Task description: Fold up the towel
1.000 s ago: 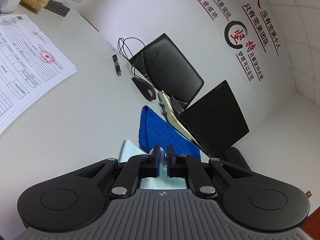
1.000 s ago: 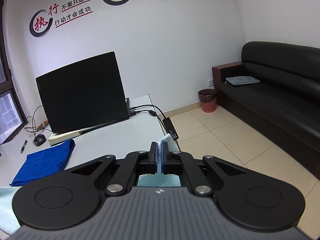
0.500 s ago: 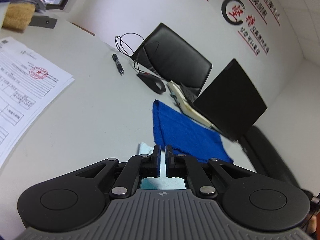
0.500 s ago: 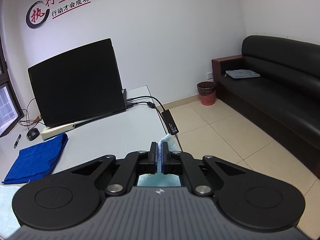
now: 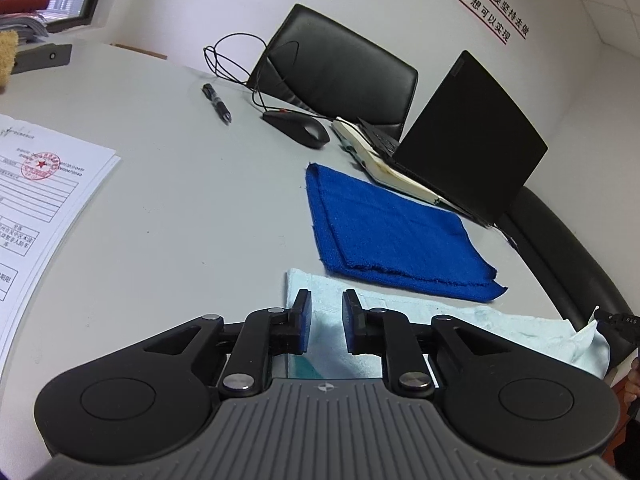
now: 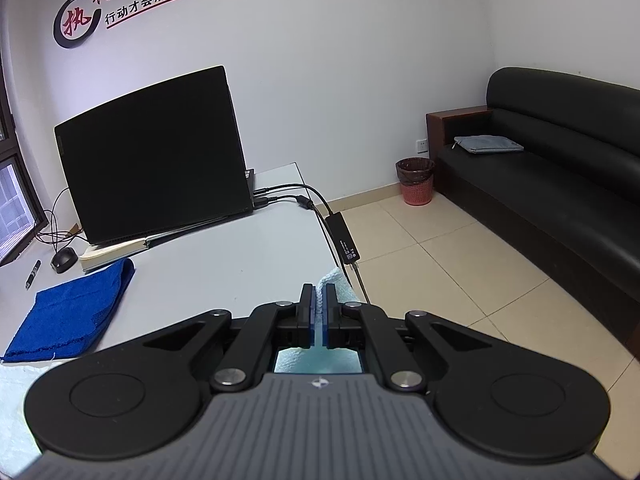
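Note:
A light blue towel (image 5: 440, 320) lies flat along the near edge of the grey table (image 5: 180, 200). My left gripper (image 5: 324, 300) is open just above its left corner, with the cloth lying between the jaws. My right gripper (image 6: 319, 296) is shut on the towel's right corner (image 6: 332, 278), which sticks up past the fingertips at the table's right edge. A strip of the same towel (image 6: 12, 384) shows at the lower left of the right wrist view.
A folded dark blue towel (image 5: 384, 232) lies just behind the light one. Behind it are a notebook (image 5: 384, 164), an open black laptop (image 6: 152, 152), a mouse (image 5: 296, 128) and a pen (image 5: 218, 104). Papers (image 5: 40, 200) lie at left. Cables and an adapter (image 6: 344, 240) hang off the right edge.
My left gripper has opened and let go of the light blue towel's corner, which now lies flat on the table. My right gripper stays shut on its corner.

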The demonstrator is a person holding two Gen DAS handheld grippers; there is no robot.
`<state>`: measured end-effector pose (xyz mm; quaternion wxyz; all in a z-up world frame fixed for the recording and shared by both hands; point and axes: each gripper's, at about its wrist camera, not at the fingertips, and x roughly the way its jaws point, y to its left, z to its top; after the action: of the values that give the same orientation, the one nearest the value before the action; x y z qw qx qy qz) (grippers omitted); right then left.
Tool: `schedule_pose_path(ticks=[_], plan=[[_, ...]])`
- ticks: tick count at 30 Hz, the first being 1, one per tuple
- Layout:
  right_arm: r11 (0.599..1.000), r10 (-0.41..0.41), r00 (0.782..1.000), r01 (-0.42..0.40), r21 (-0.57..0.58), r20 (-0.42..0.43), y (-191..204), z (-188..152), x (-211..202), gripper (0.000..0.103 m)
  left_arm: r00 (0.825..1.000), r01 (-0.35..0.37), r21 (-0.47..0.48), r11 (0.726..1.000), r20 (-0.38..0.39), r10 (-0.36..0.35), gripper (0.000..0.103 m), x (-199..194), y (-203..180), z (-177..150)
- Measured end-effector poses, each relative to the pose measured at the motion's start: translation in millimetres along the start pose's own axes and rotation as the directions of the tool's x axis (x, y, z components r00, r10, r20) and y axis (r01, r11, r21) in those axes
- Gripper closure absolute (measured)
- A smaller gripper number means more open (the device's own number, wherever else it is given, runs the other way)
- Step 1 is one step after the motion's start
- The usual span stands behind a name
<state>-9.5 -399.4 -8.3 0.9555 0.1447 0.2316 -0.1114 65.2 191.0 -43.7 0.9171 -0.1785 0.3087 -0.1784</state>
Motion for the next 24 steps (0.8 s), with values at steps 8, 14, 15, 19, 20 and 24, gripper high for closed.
schedule_pose_path(ticks=[8, 14, 15, 19, 20, 24], plan=[[1.0, 0.008, 1.0, -0.008, 0.003, -0.001, 0, -1, 2, 0.1, 1.0, -0.006, 0.031, 0.999, -0.02, 0.007, 0.069, 4, 0, 1], [1.0, 0.008, 1.0, -0.008, 0.008, -0.002, -2, -1, 2, 0.1, 1.0, 0.002, 0.064, 0.998, -0.017, -0.001, 0.093, 6, -5, 0], [1.0, 0.008, 1.0, -0.008, 0.009, 0.0, -3, -1, 1, 0.1, 1.0, 0.002, 0.06, 0.998, -0.012, -0.001, 0.094, 6, -4, 0], [1.0, 0.008, 1.0, -0.008, 0.014, 0.008, -5, -1, -1, 0.1, 0.999, 0.013, 0.065, 0.998, 0.028, -0.015, 0.096, -2, -5, 0], [1.0, 0.008, 1.0, -0.008, 0.016, 0.01, -5, 0, -2, 0.1, 0.999, 0.017, 0.071, 0.997, 0.042, -0.02, 0.096, -5, -6, 0], [1.0, 0.008, 1.0, -0.009, 0.023, 0.02, -7, 1, -4, 0.1, 0.996, 0.025, 0.078, 0.997, 0.079, -0.031, 0.096, -15, -10, 3]])
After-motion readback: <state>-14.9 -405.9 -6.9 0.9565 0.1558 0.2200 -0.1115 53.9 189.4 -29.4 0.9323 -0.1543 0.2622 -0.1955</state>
